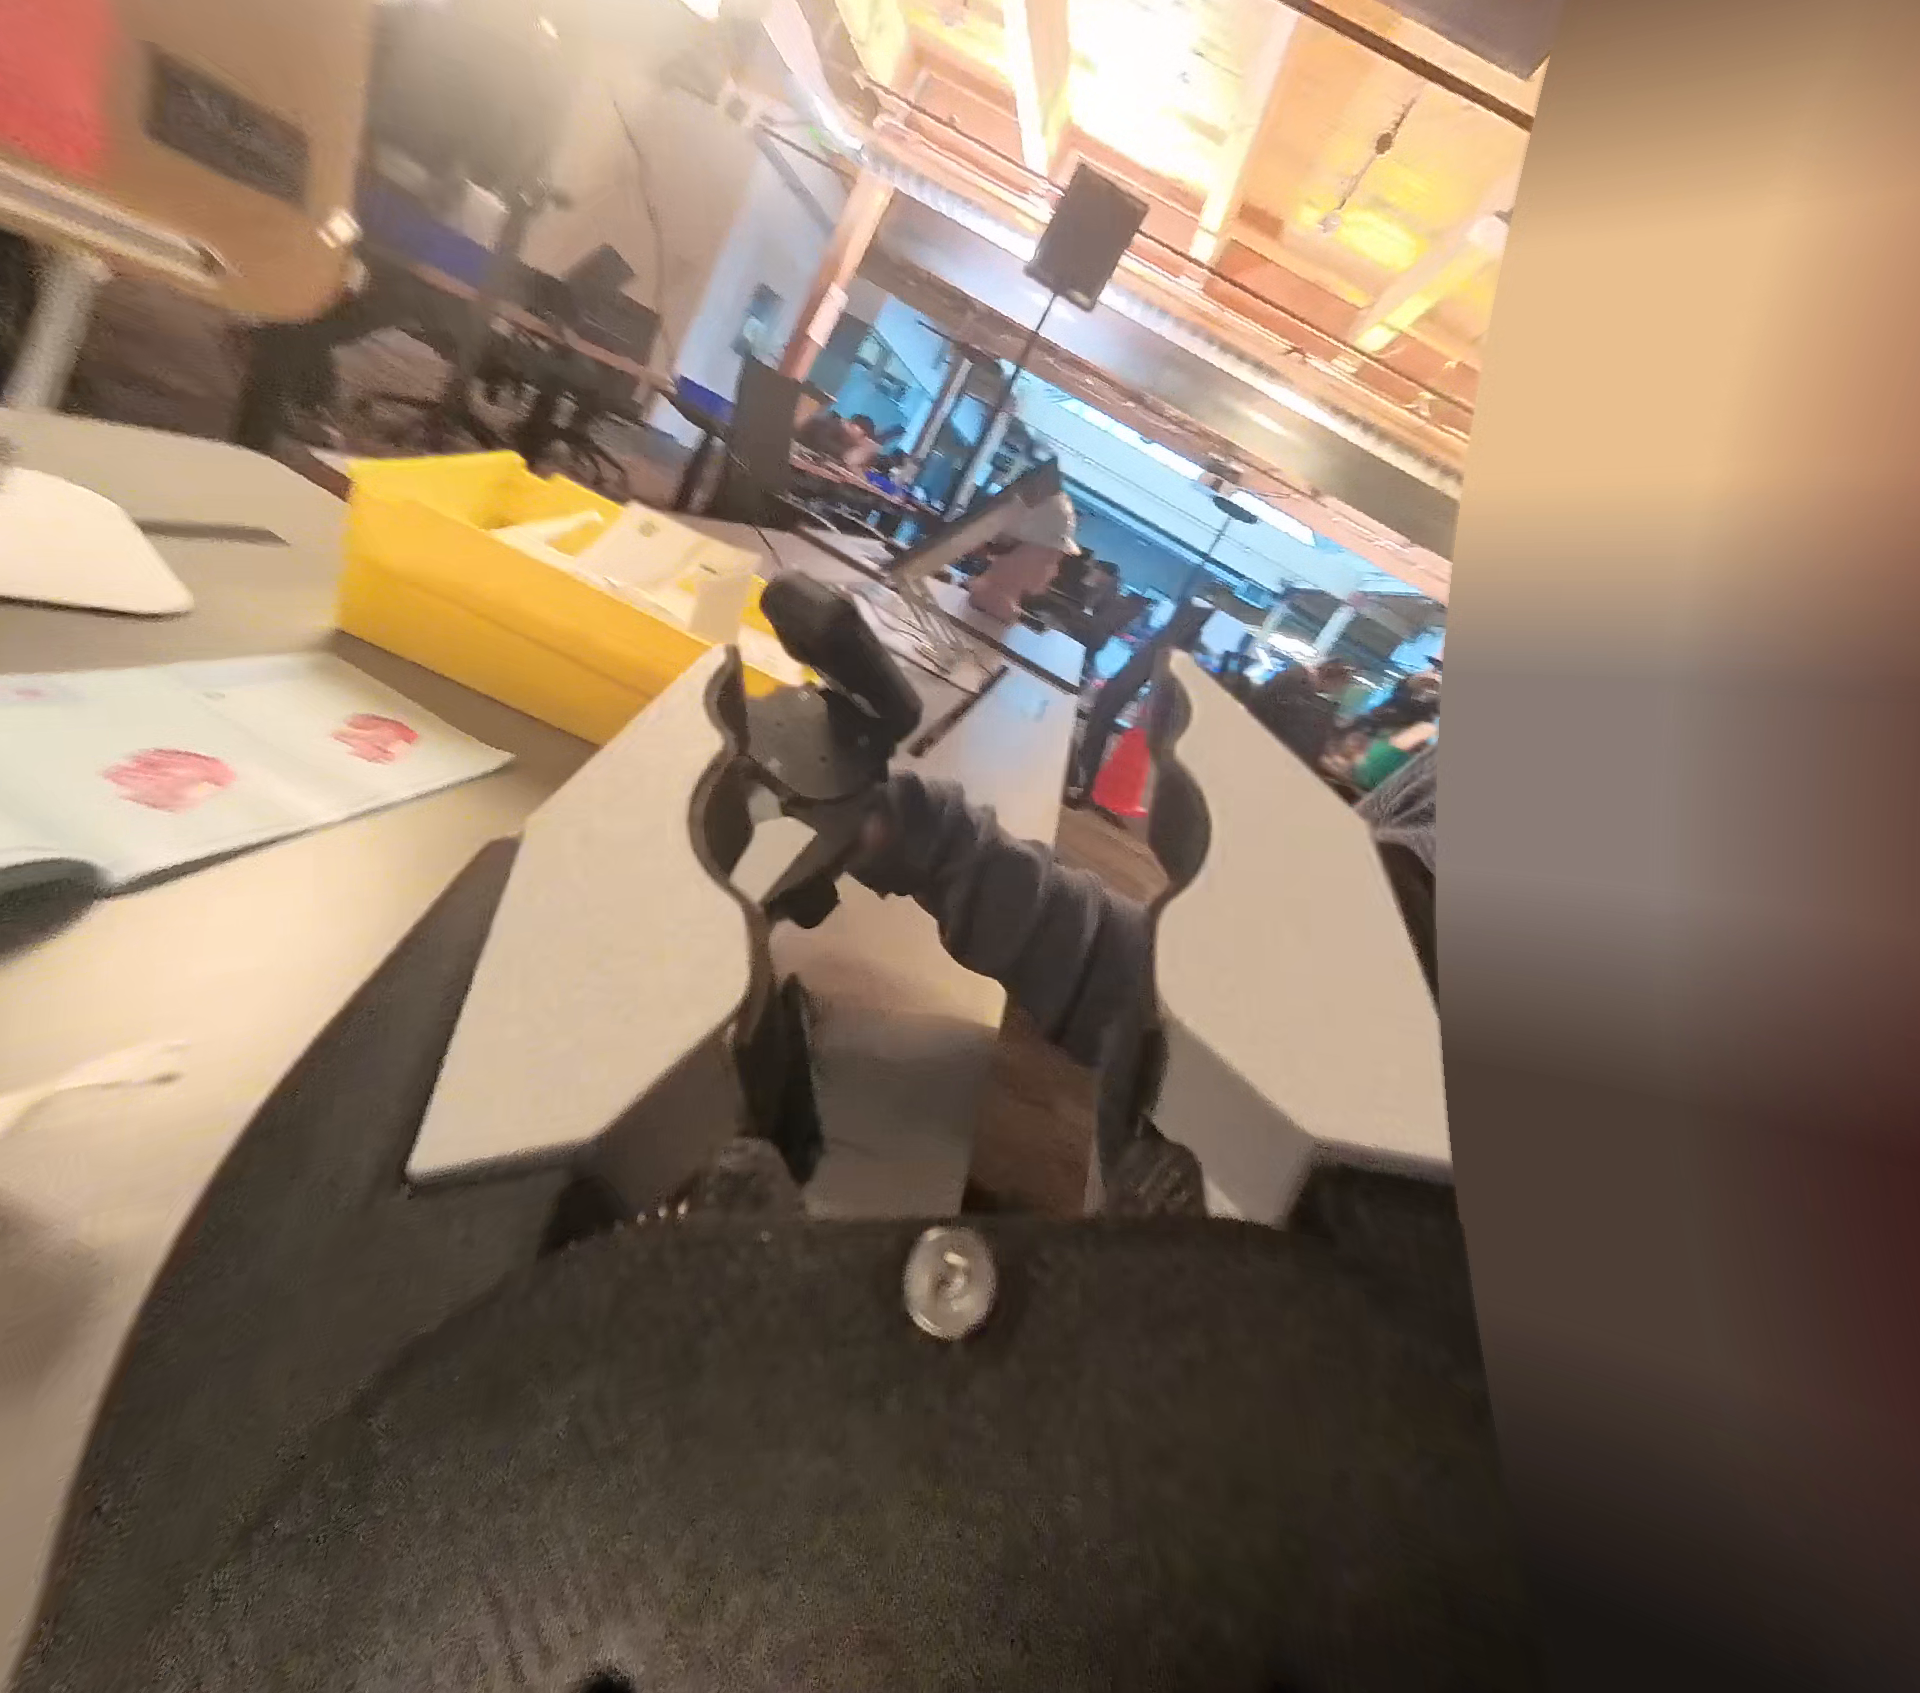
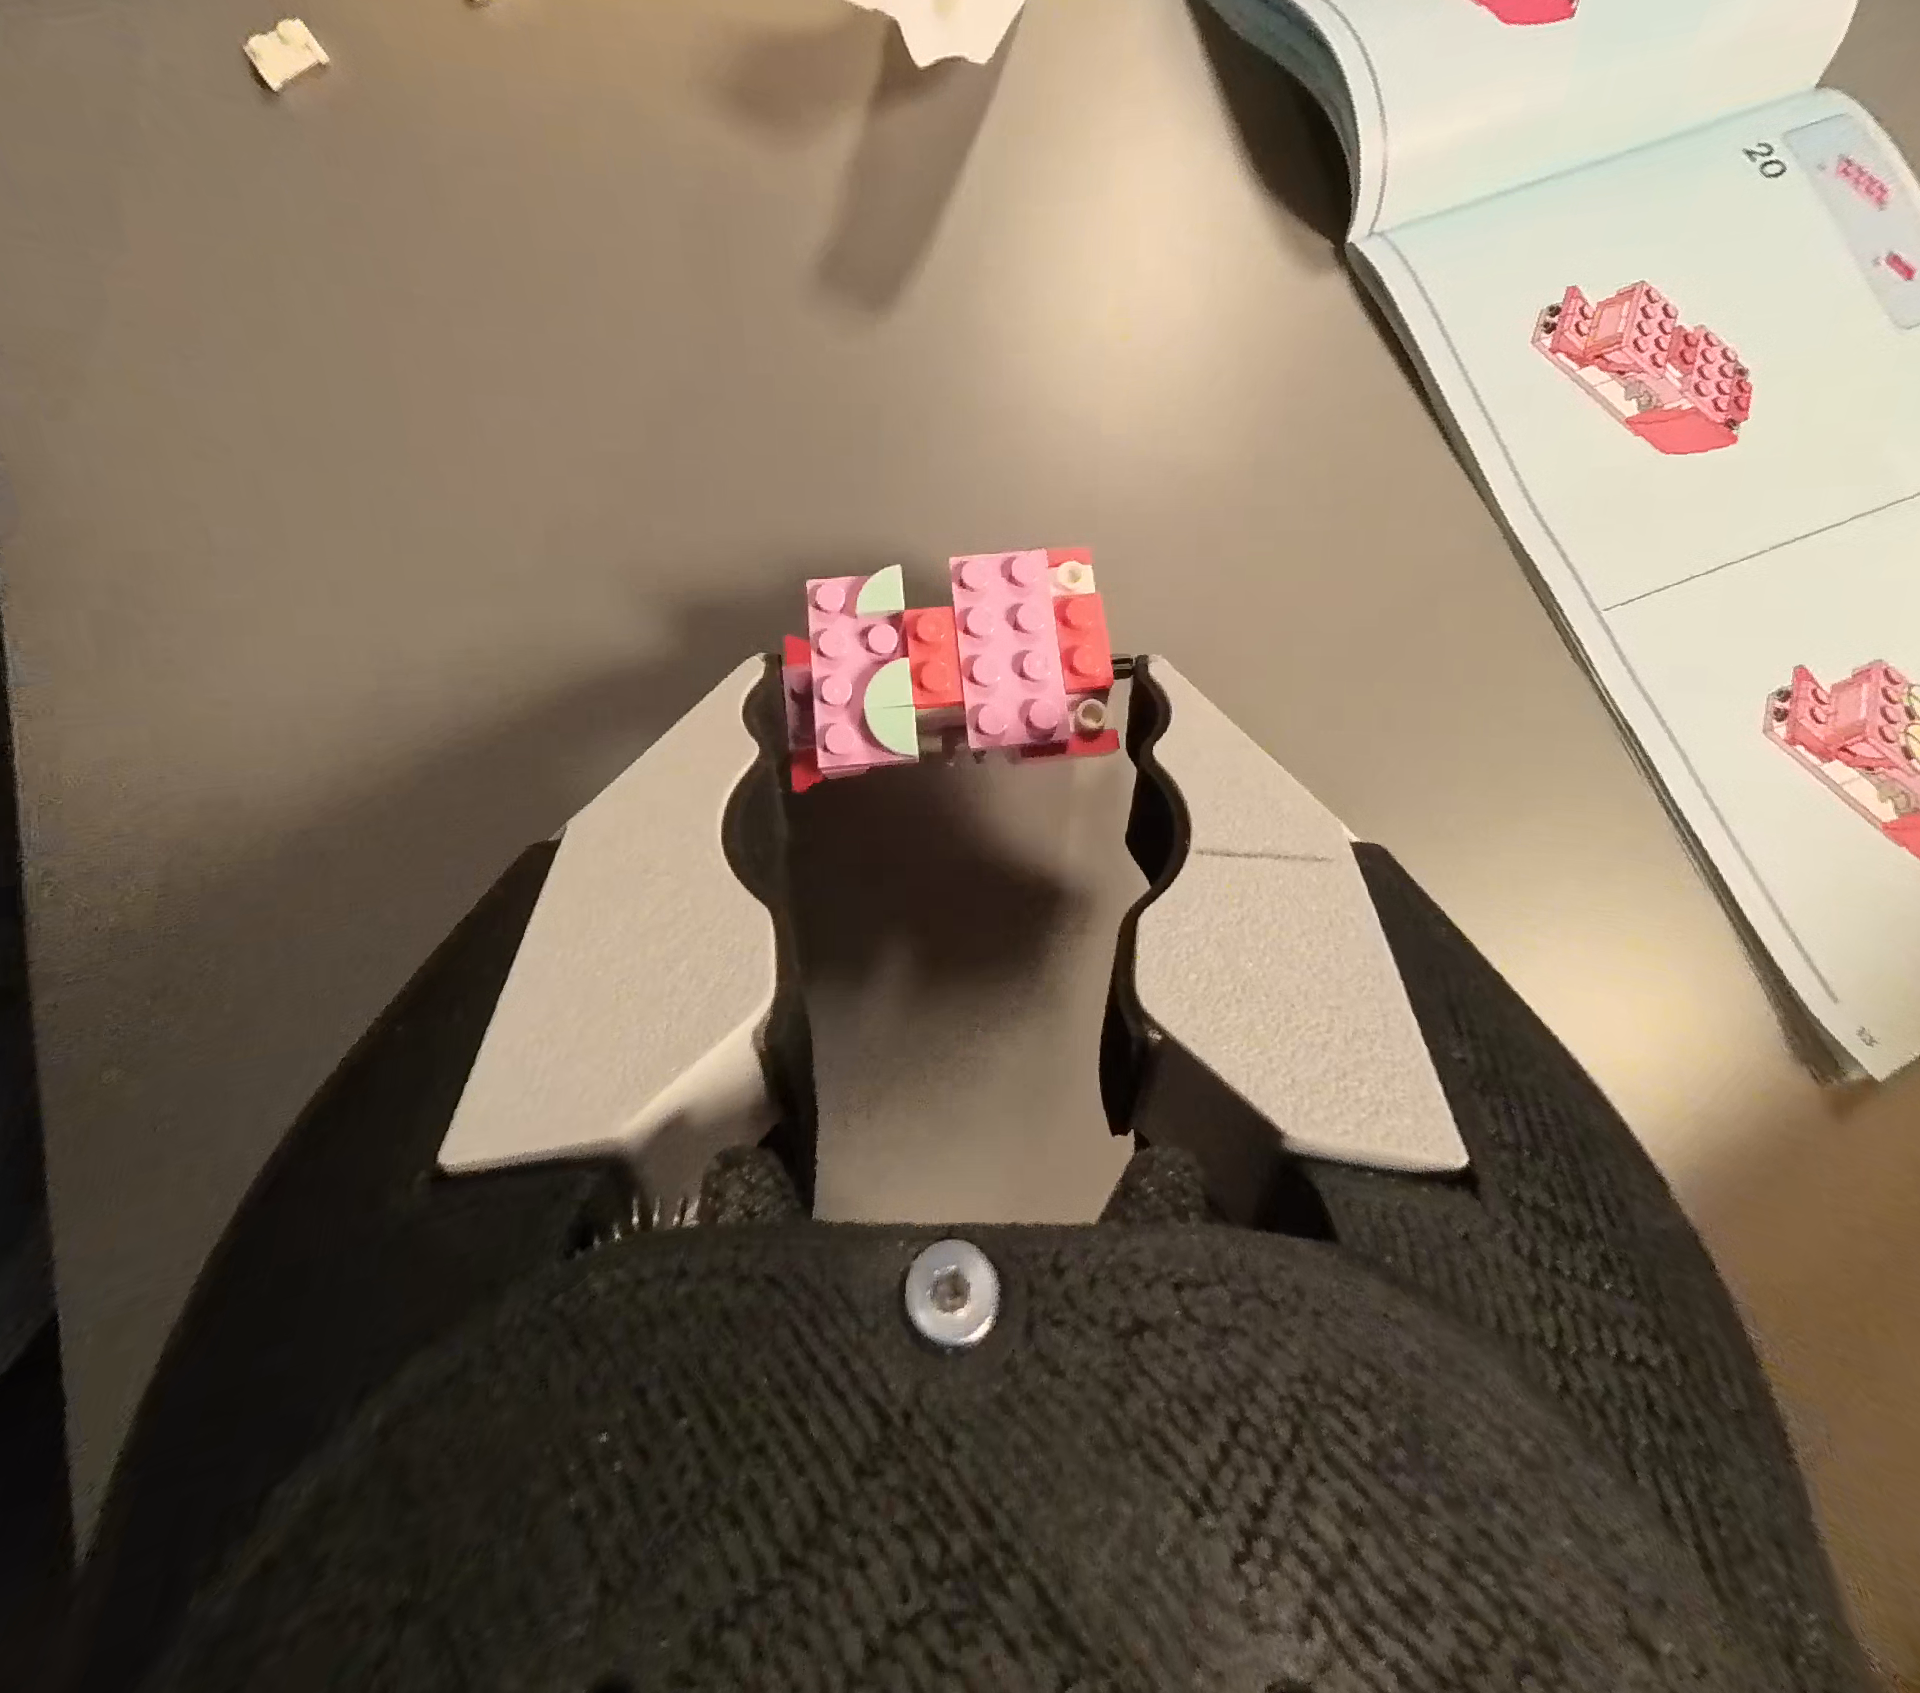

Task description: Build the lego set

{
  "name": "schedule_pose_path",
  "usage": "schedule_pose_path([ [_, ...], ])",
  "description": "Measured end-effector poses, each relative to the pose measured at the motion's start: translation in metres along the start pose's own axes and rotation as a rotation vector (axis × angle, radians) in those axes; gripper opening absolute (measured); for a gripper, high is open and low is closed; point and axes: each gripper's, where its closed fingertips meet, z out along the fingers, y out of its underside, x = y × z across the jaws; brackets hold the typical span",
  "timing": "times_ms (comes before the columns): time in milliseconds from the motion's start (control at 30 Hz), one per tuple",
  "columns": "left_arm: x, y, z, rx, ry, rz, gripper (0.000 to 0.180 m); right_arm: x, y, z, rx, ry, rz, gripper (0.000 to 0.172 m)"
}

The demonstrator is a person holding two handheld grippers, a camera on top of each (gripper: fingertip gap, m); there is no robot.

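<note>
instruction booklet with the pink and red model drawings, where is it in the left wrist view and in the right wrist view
Left wrist view: the instruction booklet lies open at the left edge, on the table in front of the yellow bin.
Right wrist view: the booklet runs down the right side, right of the right gripper shut on the brick model.
Shared landmark: the grey-brown table under the booklet.
</note>
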Motion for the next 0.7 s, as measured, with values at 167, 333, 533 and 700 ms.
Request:
schedule_pose_path([
  [167, 0.019, -0.075, -0.084, 0.267, -0.279, 0.329, 0.052, -0.001, -0.026, -0.015, 0.197, 0.015, 0.020, 0.097],
  [333, -0.007, -0.132, -0.202, 0.390, -0.822, 0.551, 0.052, 0.020, -0.074, -0.074, 0.658, 0.326, -0.087, 0.082],
  [533, -0.075, -0.143, -0.244, 0.159, -0.991, 0.465, 0.045, 0.074, -0.049, -0.133, 0.803, 1.052, -0.109, 0.000],
  [700, -0.142, -0.144, -0.233, -0.101, -0.948, 0.325, 0.042, 0.082, -0.039, -0.121, 0.678, 1.104, -0.134, 0.000],
])
